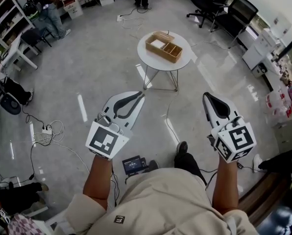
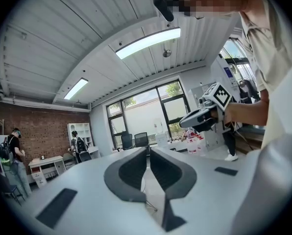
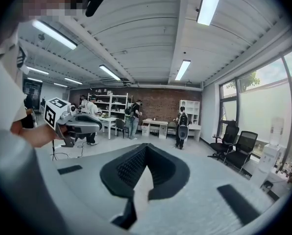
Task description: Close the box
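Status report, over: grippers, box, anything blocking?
Left gripper and right gripper shut, empty. Wooden box open on round table, well ahead, untouched. Nothing seen blocking the path.

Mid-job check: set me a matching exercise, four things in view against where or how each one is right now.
1. light wooden compartment box
2. round white table
3. right gripper
4. black office chairs

A. in the far corner, beyond the table
B. jaws shut, empty, held well short of the table
C. open, on the tabletop
D. standing on the grey floor, ahead of the person

Pairs: 1-C, 2-D, 3-B, 4-A
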Motion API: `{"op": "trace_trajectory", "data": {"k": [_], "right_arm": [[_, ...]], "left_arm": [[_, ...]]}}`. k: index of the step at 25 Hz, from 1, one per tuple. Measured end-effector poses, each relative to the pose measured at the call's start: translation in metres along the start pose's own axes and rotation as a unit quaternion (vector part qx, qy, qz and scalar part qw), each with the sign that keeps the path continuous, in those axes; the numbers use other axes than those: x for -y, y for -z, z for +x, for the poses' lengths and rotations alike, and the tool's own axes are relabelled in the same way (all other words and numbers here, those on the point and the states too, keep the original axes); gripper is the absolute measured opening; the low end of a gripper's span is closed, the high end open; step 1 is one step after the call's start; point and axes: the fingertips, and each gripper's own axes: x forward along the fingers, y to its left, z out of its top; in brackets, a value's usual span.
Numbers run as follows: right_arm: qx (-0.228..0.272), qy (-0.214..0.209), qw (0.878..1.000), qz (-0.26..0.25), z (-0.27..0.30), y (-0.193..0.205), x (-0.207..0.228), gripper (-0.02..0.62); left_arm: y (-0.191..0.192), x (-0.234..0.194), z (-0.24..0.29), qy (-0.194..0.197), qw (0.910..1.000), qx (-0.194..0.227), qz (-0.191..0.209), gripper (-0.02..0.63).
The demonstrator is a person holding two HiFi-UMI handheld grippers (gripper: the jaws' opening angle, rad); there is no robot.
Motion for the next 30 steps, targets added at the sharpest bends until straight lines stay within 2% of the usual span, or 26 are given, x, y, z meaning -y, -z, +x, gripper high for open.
{"op": "trace_trajectory", "data": {"k": [5, 9, 20, 30], "right_arm": [[0.001, -0.013, 1.000, 0.003, 0.033, 0.007, 0.028, -0.008], [0.013, -0.032, 0.999, 0.000, 0.065, 0.004, 0.060, -0.008], [0.010, -0.102, 0.995, -0.003, 0.167, 0.008, 0.176, -0.008], [0.011, -0.134, 0.991, 0.002, 0.213, 0.009, 0.251, -0.008]], "left_arm": [[0.014, -0.015, 0.024, -0.009, 0.9999, -0.012, 0.000, 0.021], [0.015, -0.032, 0.052, -0.033, 0.9993, -0.019, 0.001, 0.021], [0.028, -0.078, 0.183, -0.079, 0.9950, -0.056, -0.022, 0.021], [0.022, -0.099, 0.266, -0.099, 0.9923, -0.071, -0.021, 0.021]]}}
